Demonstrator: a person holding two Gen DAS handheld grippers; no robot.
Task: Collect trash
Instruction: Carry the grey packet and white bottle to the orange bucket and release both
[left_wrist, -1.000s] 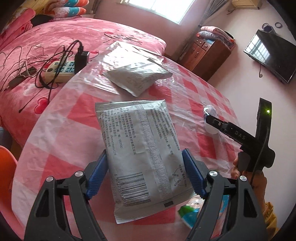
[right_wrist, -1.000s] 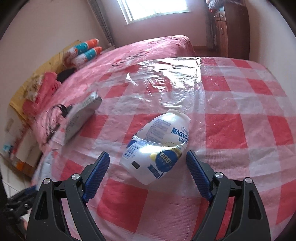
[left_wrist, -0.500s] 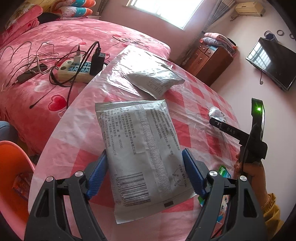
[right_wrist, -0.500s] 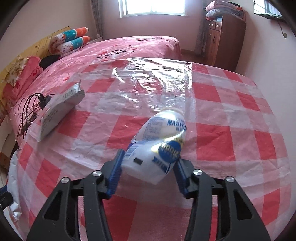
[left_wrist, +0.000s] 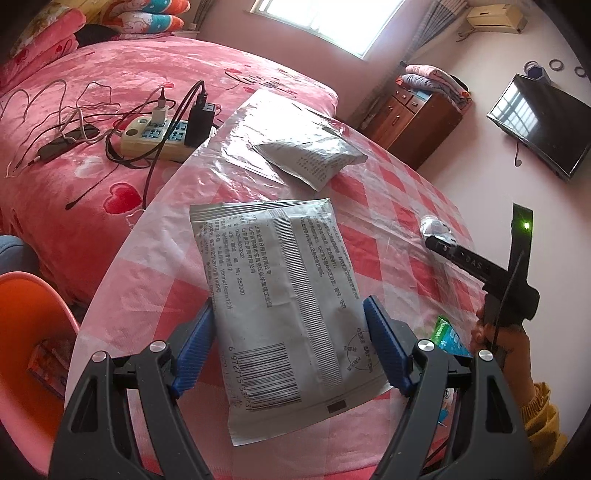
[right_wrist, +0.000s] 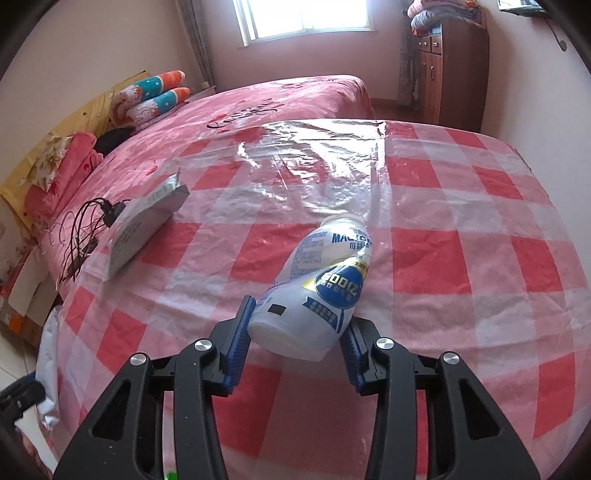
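The packet (left_wrist: 284, 306) is pinched widthways by the left gripper (left_wrist: 291, 354), the bottle (right_wrist: 314, 291) clamped in the right gripper (right_wrist: 295, 347) — both are best carried level, the grip kept firm.

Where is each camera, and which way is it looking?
Left wrist: sits on the left gripper, looking forward over the checked table toward bed and window; its fingers hold a grey packet; the right gripper and the person's hand show on the right.
Right wrist: sits on the right gripper, looking across the table toward bed and window; its fingers squeeze a white bottle.
Shared: both see the second grey packet, the bed and the wooden cabinet.
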